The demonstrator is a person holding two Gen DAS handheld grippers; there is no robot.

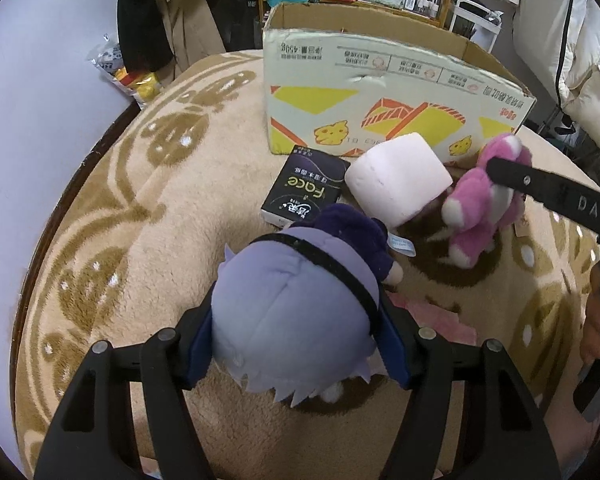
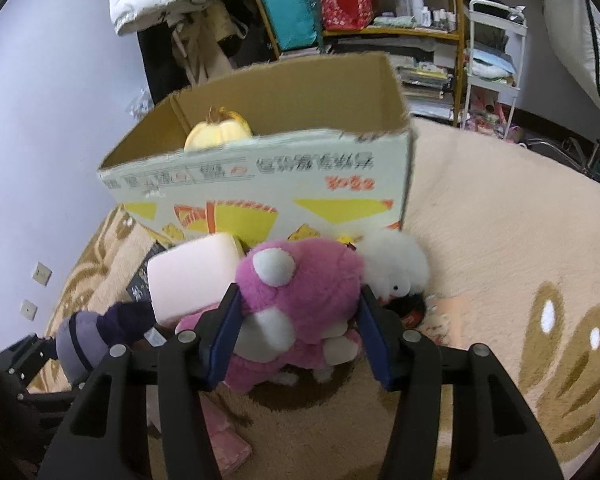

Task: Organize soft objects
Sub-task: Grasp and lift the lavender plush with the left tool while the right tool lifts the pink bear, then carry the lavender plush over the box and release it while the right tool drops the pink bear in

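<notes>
My left gripper [image 1: 296, 344] is shut on a lavender and dark purple plush doll [image 1: 292, 312], held above the beige rug. The doll also shows in the right wrist view [image 2: 96, 336]. My right gripper [image 2: 298, 336] is shut on a pink and white plush bear [image 2: 300, 300], which also shows in the left wrist view [image 1: 484, 208]. An open cardboard box [image 1: 380, 96] stands behind them; in the right wrist view the box [image 2: 268, 184] holds a yellow soft toy [image 2: 218, 130]. A pale pink foam block [image 1: 398, 178] lies in front of the box.
A black tissue pack [image 1: 306, 190] lies beside the foam block. A white fluffy plush [image 2: 396, 268] sits by the box's corner. Pink cloth [image 1: 440, 316] lies on the patterned rug [image 1: 140, 240]. Shelves and clothes [image 2: 340, 8] stand behind the box.
</notes>
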